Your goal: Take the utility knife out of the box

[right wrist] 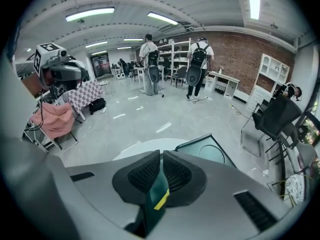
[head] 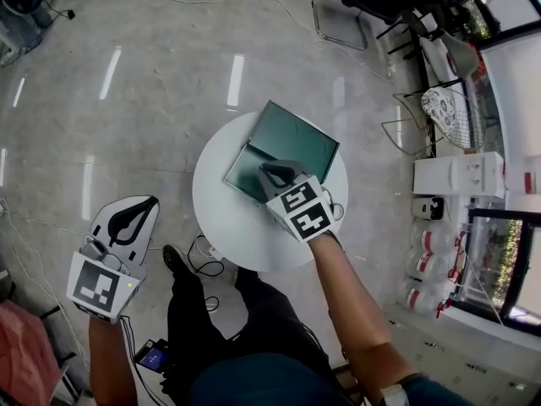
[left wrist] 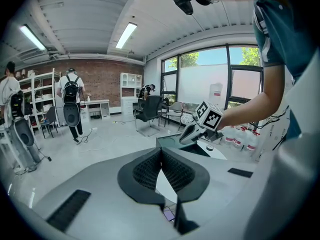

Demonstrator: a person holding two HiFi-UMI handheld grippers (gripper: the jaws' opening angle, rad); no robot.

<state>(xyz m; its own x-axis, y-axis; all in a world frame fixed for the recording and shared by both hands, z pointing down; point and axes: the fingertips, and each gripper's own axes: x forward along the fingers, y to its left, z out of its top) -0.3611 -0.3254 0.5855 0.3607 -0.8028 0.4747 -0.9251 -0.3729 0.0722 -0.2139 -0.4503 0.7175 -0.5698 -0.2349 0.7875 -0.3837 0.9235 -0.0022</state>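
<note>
Right gripper: jaws together, empty, over the dark green open box on the round white table
Utility knife: probably the yellow sliver inside it
Left gripper: closed, beside the table
Next: part jaws, then straddle the handle

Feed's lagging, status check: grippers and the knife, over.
Left gripper shut, empty, off the table. Right gripper shut, over open green box. Knife not made out. Nothing blocking.
</note>
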